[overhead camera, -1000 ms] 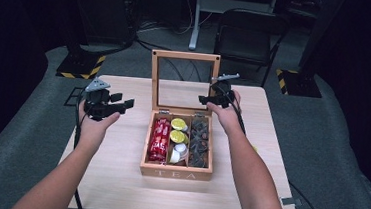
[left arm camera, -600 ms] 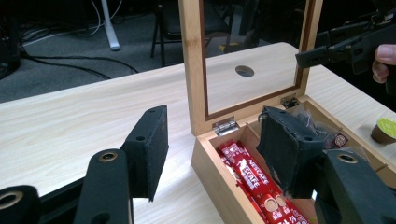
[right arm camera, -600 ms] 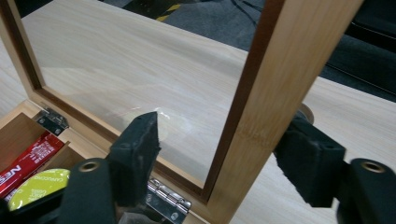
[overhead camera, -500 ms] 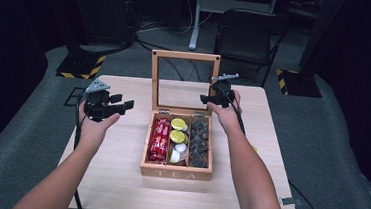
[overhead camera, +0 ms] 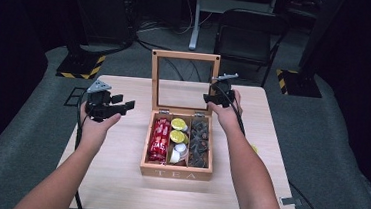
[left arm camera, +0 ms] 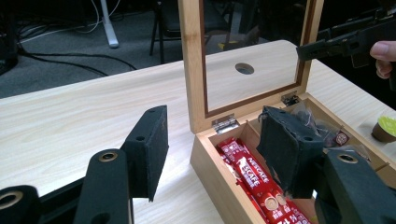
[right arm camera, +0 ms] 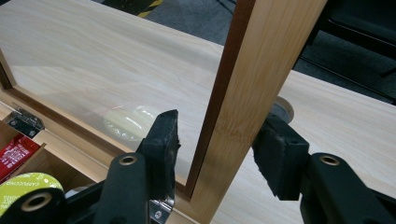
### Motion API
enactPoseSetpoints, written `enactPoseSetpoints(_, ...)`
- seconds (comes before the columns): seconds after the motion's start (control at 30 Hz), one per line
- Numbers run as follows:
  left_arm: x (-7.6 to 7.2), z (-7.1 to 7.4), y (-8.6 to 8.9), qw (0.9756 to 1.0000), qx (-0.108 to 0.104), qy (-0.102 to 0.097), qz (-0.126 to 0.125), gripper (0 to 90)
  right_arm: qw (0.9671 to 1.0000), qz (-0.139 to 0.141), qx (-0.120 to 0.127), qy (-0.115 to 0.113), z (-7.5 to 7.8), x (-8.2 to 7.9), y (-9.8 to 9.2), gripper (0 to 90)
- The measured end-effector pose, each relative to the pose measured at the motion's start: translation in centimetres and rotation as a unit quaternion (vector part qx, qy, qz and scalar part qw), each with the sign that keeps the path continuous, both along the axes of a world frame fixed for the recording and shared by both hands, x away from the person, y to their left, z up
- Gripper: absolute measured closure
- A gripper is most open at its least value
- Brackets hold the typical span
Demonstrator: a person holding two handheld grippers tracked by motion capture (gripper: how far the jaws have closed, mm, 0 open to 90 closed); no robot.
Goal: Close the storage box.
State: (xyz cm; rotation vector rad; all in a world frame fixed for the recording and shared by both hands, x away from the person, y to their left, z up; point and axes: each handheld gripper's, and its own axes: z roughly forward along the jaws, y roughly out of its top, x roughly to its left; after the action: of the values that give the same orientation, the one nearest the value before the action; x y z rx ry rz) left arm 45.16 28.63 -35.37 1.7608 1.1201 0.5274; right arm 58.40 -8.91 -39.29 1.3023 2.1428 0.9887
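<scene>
Standing upright at 12 o'clock of the tea box (overhead camera: 175,173) on the tabletop (overhead camera: 116,189), lid (overhead camera: 186,56) meets right claw (overhead camera: 213,97). Left claw (left arm camera: 210,149): apart, empty. Right claw view: jaws just closing around lid frame (right arm camera: 261,70), contact seemingly not made.

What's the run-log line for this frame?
right gripper: closing around lid frame, not clamped | left gripper: open, empty, beside tea box | lid: upright
</scene>
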Motion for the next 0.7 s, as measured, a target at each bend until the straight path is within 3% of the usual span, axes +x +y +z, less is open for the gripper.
enactPoseSetpoints(0.27, 0.2, -0.1, 0.1, 1.0000, 0.001, 0.002, 0.005, 42.4, 1.0000, 0.005, -0.004, 0.003, 0.3, -0.1, -0.6, 60.9)
enactPoseSetpoints(0.7, 0.7, -0.3, -0.9, 1.0000, 0.003, 0.007, -0.001, 42.4, 0.9999, 0.009, -0.012, 0.000, 0.6, -0.6, -0.6, 62.1)
